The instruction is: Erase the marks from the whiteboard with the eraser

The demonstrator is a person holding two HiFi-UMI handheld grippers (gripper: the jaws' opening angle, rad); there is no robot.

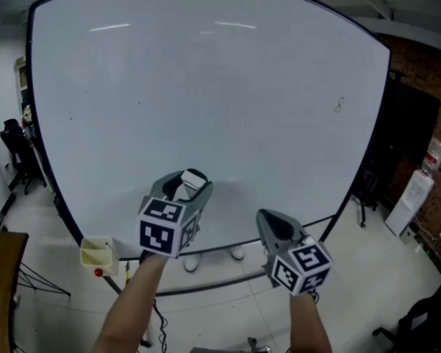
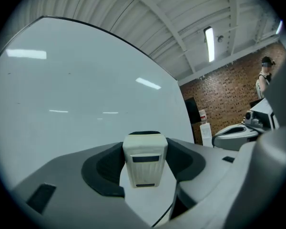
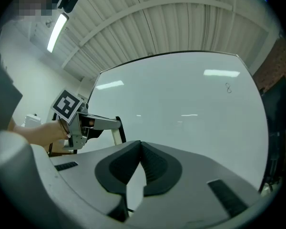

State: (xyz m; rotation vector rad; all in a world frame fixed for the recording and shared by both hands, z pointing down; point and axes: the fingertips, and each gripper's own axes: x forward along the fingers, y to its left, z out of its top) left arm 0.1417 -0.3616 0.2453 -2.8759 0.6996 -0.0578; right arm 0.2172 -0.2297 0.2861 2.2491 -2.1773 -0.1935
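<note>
The big whiteboard [image 1: 206,87] fills the head view and stands upright before me. One small dark squiggle mark [image 1: 339,105] sits near its right edge, seen also in the right gripper view as the mark [image 3: 228,88]. My left gripper [image 1: 189,184] points at the board's lower middle, shut on a white block eraser [image 1: 193,176]. In the left gripper view the eraser [image 2: 144,157] sits upright between the two dark pads of the left gripper [image 2: 144,166]. My right gripper [image 1: 274,225] hangs lower right, jaws closed together with nothing between them; in its own view the right gripper [image 3: 140,149] faces the board.
A small yellowish tray [image 1: 97,252] hangs at the board's lower left corner. A water dispenser [image 1: 410,197] stands by the brick wall on the right. Black chairs [image 1: 15,149] and a wooden tabletop [image 1: 0,285] are at the left. A person [image 2: 266,75] stands far off.
</note>
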